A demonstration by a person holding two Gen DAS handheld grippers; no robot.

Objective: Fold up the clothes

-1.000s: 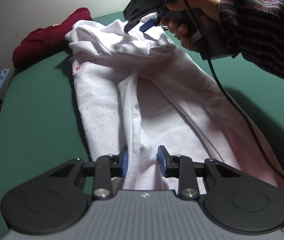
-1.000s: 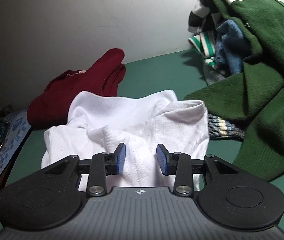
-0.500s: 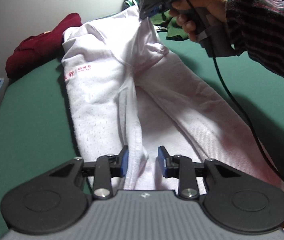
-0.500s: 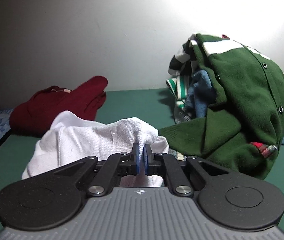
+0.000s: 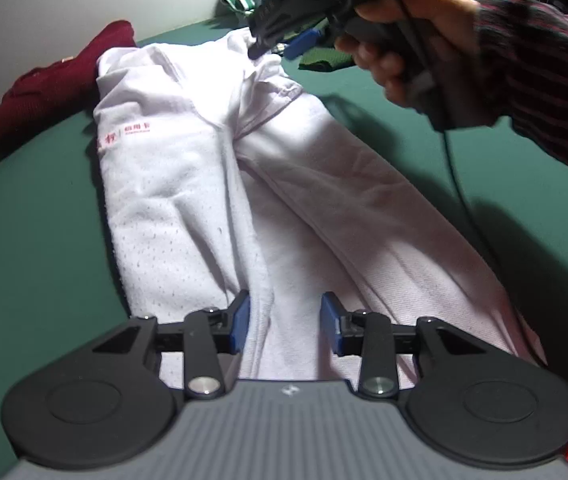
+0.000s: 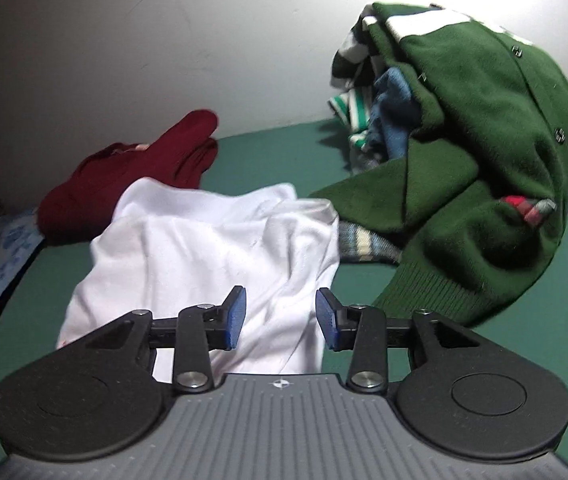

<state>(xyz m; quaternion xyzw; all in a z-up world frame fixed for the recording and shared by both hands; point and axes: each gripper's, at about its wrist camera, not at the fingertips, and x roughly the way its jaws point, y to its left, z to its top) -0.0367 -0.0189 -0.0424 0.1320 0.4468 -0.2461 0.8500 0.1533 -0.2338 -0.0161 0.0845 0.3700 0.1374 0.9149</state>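
Left tongs (image 5: 284,328) opening, pads straddling a fold of the white garment (image 5: 212,200) without pinching it. Right tongs (image 6: 280,318) opening too, cloth below them, nothing gripped. Garment lies on the green surface (image 5: 36,240), long axis running from left tongs away toward the wall. One maroon garment (image 6: 132,176), one mixed pile (image 6: 464,160).

Looked like a home laundry spot: green cloth-covered surface (image 6: 268,148) against a plain white wall (image 6: 124,40), heaped with a clothes pile (image 6: 464,140), a dark red sweater (image 6: 132,176) and a white garment (image 5: 204,168) laid flat.
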